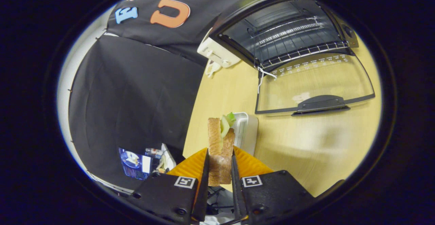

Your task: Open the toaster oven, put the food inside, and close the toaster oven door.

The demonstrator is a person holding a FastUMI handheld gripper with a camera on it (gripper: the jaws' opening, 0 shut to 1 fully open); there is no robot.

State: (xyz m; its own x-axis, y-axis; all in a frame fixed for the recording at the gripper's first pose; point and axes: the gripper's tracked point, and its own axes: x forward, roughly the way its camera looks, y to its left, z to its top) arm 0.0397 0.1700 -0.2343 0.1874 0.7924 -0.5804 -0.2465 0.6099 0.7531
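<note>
The gripper (220,165) clamps a toasted sandwich with green filling (220,140), both fingers pressing its sides. The black toaster oven (282,31) stands well beyond the fingers, its glass door (316,82) lying open. Carry the sandwich level over the door, aim onto the wire rack (299,50), and release only once it rests there.

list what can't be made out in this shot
- Sandwich, gripper view: lower part hidden between the fingers of the hand-held gripper, shut on it.
- White tray beyond the sandwich: near side covered by the sandwich.
- Toaster oven, door open: control panel cut off; rear of the cavity too dark.
- White toaster beside the oven: partly hidden by the oven.
</note>
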